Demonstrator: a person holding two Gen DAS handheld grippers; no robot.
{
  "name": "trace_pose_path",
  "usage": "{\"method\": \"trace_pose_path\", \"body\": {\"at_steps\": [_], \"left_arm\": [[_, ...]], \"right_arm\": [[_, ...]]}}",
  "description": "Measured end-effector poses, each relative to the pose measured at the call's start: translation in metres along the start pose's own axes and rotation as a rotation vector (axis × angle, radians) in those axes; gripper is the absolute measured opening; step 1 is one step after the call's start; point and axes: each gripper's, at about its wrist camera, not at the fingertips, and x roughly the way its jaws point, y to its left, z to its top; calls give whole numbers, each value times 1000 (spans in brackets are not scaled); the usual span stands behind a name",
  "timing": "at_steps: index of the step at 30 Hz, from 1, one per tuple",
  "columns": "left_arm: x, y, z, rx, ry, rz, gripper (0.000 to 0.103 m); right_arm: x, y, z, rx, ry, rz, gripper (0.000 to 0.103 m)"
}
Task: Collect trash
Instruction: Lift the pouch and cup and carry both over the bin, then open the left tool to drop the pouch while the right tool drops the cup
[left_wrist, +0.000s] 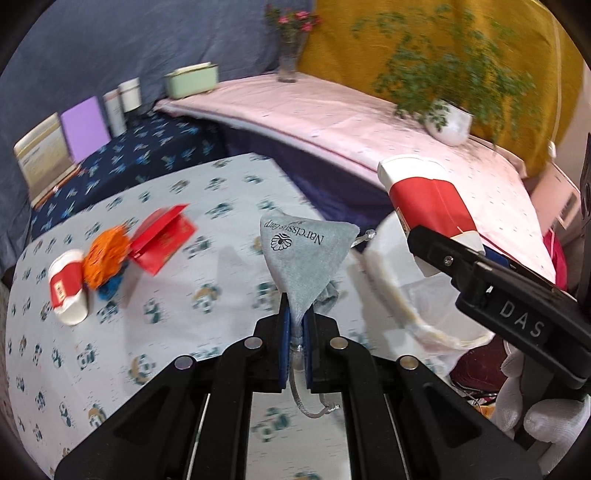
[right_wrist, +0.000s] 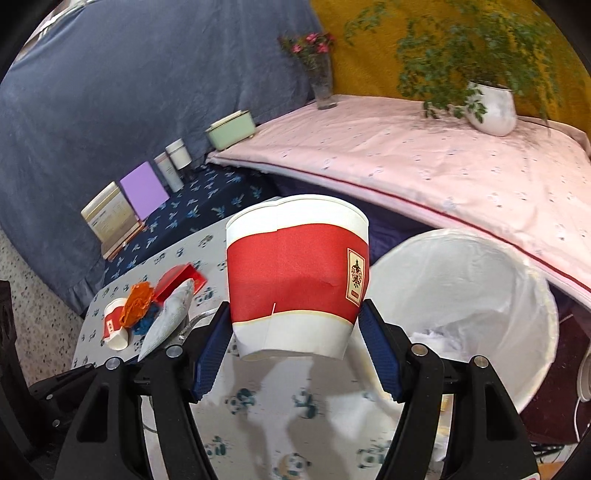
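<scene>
The left claw (left_wrist: 295, 328) is closed tight on the bottom corner of a grey pouch (left_wrist: 304, 254). The pouch stands up from the blue pads, narrow where it is pinched and wide at the top, so its long axis runs away from the claw, a little tilted to the right. The printed words on it read upside down in the left wrist view. A thin silver cord (left_wrist: 308, 402) hangs from the pouch down between the fingers. The pouch is lifted above the bench (left_wrist: 110, 332), which has a light cloth with panda prints.

The right claw (right_wrist: 295, 343) holds a red and white paper cup (right_wrist: 297, 277) between its blue pads, with the jaws standing wide around the lower part of the cup. In the right wrist view the cup is about upright with the wider rim at the top, and its label faces right. The cup is in the air, above the edge of the bench and just left of the bin (right_wrist: 480, 280). The bin is white, lined with a white bag, and it stands beside the bench on the right, with crumpled white paper inside.

On the far left part of the bench there is more trash: a second cup (left_wrist: 68, 286) lying on its side, an orange crumpled ball (left_wrist: 105, 260) touching it, something blue under the ball, and an open red box (left_wrist: 162, 236) just beside. A hand in a white glove (left_wrist: 535, 402) grips the right tool's handle.
</scene>
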Motion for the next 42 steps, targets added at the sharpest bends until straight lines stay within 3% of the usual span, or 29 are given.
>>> {"method": "trace_pose_path", "body": {"at_steps": [17, 28, 30, 34, 42], "left_arm": [[22, -108, 24, 162, 14, -114, 6], [43, -139, 29, 192, 31, -132, 9], [45, -139, 31, 183, 28, -146, 11], [45, -137, 35, 159, 3, -142, 43], [46, -130, 38, 146, -5, -124, 45]], "right_arm": [[-34, -108, -7, 130, -49, -128, 66], [-30, -143, -16, 185, -34, -157, 66], [-28, -144, -16, 186, -31, -158, 66], [-24, -146, -16, 189, -25, -156, 67], [-16, -144, -16, 188, -15, -148, 67]]}}
